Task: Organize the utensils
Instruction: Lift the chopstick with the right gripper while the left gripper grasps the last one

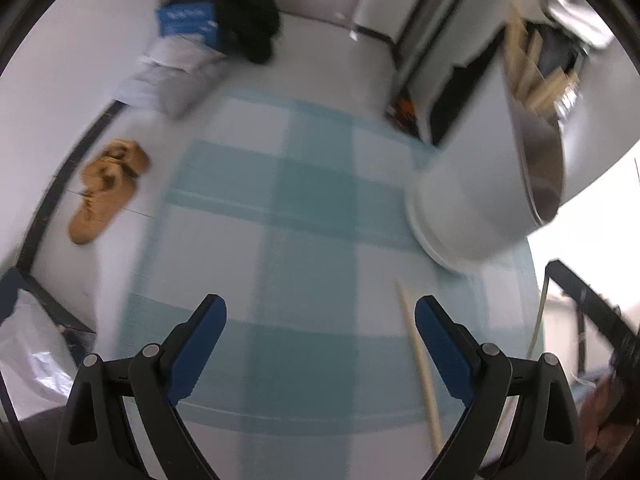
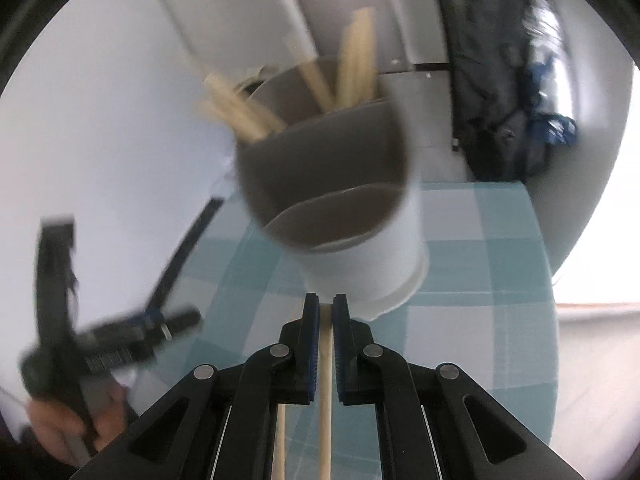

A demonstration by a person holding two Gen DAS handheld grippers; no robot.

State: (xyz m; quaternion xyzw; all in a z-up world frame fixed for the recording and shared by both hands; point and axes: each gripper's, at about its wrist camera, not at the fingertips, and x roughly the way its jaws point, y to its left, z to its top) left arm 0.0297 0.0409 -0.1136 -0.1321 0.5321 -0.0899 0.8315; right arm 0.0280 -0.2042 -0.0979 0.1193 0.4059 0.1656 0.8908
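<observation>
Between the blue pads of the right gripper (image 2: 326,308) a wooden chopstick (image 2: 325,400) is pinched, its tip just short of the white utensil holder (image 2: 372,264). That holder stands on the blue-checked tablecloth (image 2: 480,280) with more wooden chopsticks (image 2: 356,68) in it. One loose chopstick (image 1: 420,360) lies on the cloth by the left gripper (image 1: 320,312), whose jaws gape wide and empty.

A table (image 1: 304,216) was covered with a blue and white checked cloth (image 2: 488,264). On the cloth a white cup (image 2: 360,248) with wooden sticks in it was seen, and one chopstick (image 1: 420,364) lay beside it.
</observation>
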